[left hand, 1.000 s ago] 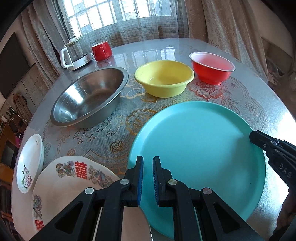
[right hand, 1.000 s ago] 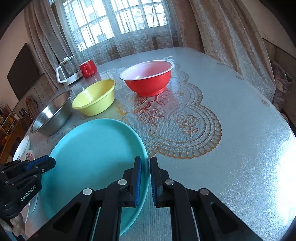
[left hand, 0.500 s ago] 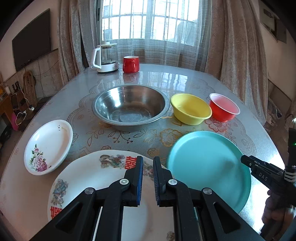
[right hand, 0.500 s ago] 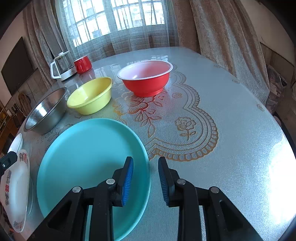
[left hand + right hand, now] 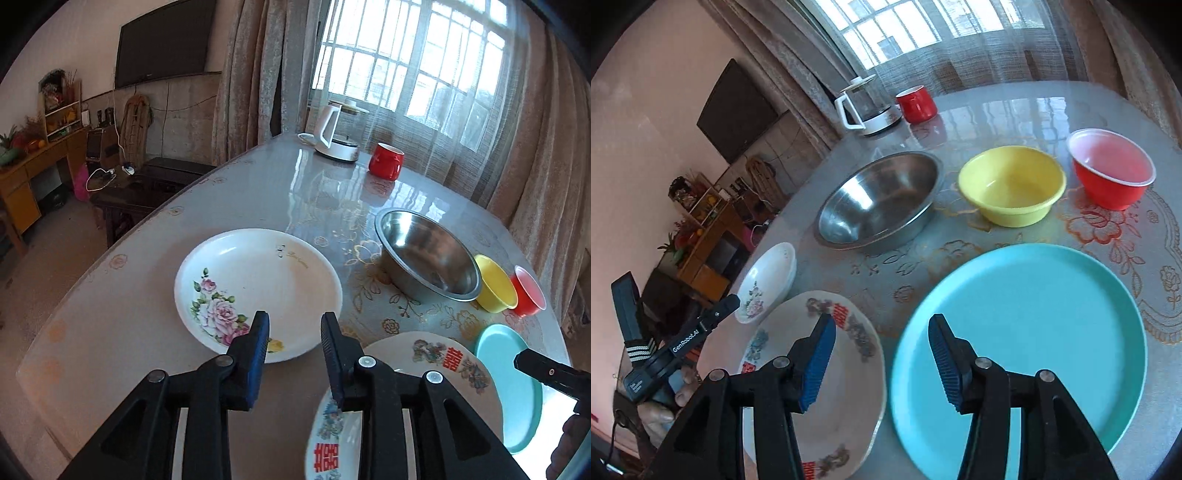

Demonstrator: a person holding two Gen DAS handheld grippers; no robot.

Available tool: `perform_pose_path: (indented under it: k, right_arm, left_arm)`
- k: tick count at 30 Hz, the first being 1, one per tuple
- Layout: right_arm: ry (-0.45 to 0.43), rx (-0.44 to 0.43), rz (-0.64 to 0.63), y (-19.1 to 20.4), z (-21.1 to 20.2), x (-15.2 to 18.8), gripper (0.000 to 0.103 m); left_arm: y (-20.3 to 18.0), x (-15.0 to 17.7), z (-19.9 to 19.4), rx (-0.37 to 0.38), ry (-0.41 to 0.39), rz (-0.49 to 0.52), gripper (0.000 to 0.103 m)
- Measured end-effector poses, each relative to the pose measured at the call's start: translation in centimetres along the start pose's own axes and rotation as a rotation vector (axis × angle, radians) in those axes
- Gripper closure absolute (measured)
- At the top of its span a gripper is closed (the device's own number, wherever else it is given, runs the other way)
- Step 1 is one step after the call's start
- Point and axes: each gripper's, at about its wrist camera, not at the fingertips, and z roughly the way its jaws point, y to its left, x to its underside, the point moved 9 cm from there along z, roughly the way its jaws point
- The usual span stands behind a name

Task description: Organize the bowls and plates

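Claws first: left gripper [image 5: 294, 328] has jaws spread wide w/ nothing between them, poised over the near rim of the small flowered plate [image 5: 258, 291], probably lining up to pinch that edge. Right gripper [image 5: 882, 350] is likewise wide open & empty, hanging above the gap between the big patterned plate [image 5: 798, 376] and the teal plate [image 5: 1034, 332]; which one it's after, can't tell. All three plates lie flat on the table [image 5: 997, 110], side by side, not yet stacked. Behind them, bowls in a row, steel bowl [image 5: 879, 199], yellow bowl [image 5: 1012, 184], red bowl [image 5: 1112, 170], big to small, so nesting looks easy. Farthest: kettle [image 5: 864, 107] & red mug [image 5: 916, 103] by the window.
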Motion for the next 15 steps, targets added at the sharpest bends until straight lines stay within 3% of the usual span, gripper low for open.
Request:
perform_pose_path:
  k: [3, 6, 9, 15]
  right_arm:
    - [0.054, -0.091, 0.011, 3.9, 2.8, -0.1, 0.05]
    - [0.094, -0.146, 0.02, 7.3, 5.7, -0.6, 0.05]
    - [0.123, -0.149, -0.002, 9.7, 8.7, -1.4, 0.05]
    - [0.202, -0.104, 0.048, 11.0, 15.2, -2.3, 0.055]
  left_arm:
    - [3.6, -1.0, 0.5, -0.048, -0.018, -0.04, 0.061]
    - [6.3, -1.8, 1.2, -0.067, -0.025, -0.077, 0.059]
    - [8.1, -2.1, 2.2, -0.067, -0.009, -0.083, 0.059]
    - [9.8, -1.7, 4.9, 0.013, 0.085, -0.127, 0.059]
